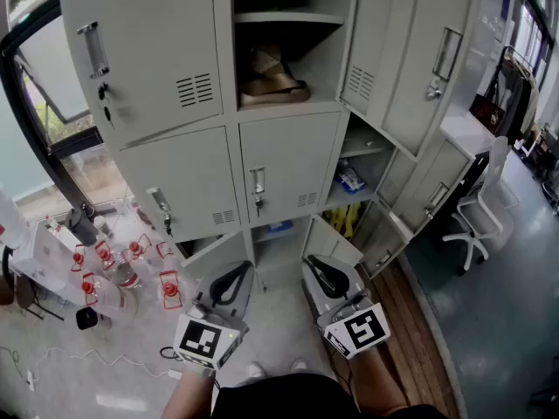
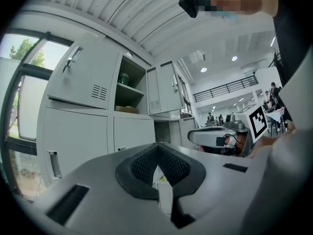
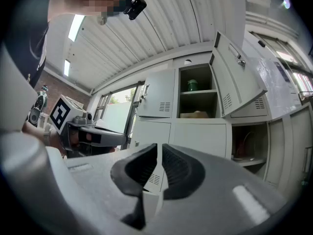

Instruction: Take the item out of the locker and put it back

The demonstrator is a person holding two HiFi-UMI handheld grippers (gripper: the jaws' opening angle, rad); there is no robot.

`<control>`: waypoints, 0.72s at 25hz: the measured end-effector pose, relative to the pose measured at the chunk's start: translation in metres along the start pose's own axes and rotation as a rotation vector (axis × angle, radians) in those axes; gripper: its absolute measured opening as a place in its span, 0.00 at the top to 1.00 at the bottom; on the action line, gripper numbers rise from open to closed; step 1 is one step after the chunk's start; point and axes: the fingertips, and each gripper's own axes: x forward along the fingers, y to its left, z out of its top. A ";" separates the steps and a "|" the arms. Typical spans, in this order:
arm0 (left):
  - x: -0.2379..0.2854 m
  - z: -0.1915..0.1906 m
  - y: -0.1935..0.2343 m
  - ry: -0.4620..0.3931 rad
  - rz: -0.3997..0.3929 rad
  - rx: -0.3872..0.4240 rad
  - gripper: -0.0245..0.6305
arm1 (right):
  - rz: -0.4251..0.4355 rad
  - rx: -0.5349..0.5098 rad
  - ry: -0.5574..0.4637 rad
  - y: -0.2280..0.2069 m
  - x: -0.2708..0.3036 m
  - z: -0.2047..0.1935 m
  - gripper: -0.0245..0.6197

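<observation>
The grey locker bank [image 1: 288,160] stands in front of me. Its upper middle compartment is open. A tan folded item [image 1: 272,84] lies on that compartment's lower shelf; it also shows as a tan item [image 3: 198,114] and a tan item [image 2: 126,109] in the gripper views. A green object [image 3: 191,85] sits on the shelf above. My left gripper [image 1: 236,273] and right gripper [image 1: 316,264] hang low side by side, well below and short of that compartment. Both are shut and hold nothing: left gripper [image 2: 157,147], right gripper [image 3: 160,147].
Several lower right compartments stand open with their doors [image 1: 441,55] swung out; blue and yellow things [image 1: 348,201] lie inside. Several red-capped bottles [image 1: 122,264] crowd the floor at left by the window. A white office chair [image 1: 476,225] stands at right.
</observation>
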 end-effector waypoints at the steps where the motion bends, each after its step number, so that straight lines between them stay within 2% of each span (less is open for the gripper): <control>1: 0.003 0.001 -0.001 0.001 0.001 -0.003 0.95 | 0.002 0.003 -0.001 -0.002 0.000 0.000 0.92; 3: 0.008 0.001 -0.002 0.001 0.003 -0.002 0.95 | 0.006 0.005 -0.005 -0.006 0.000 -0.001 0.92; 11: 0.021 -0.002 -0.006 -0.010 0.020 0.092 0.95 | 0.034 0.021 -0.023 -0.021 -0.004 -0.002 0.92; 14: 0.027 0.006 -0.013 -0.009 0.047 0.059 0.95 | 0.044 0.033 -0.035 -0.030 -0.006 0.001 0.92; 18: 0.036 0.012 -0.023 0.002 0.081 0.056 0.95 | 0.057 0.045 -0.049 -0.044 -0.011 0.003 0.92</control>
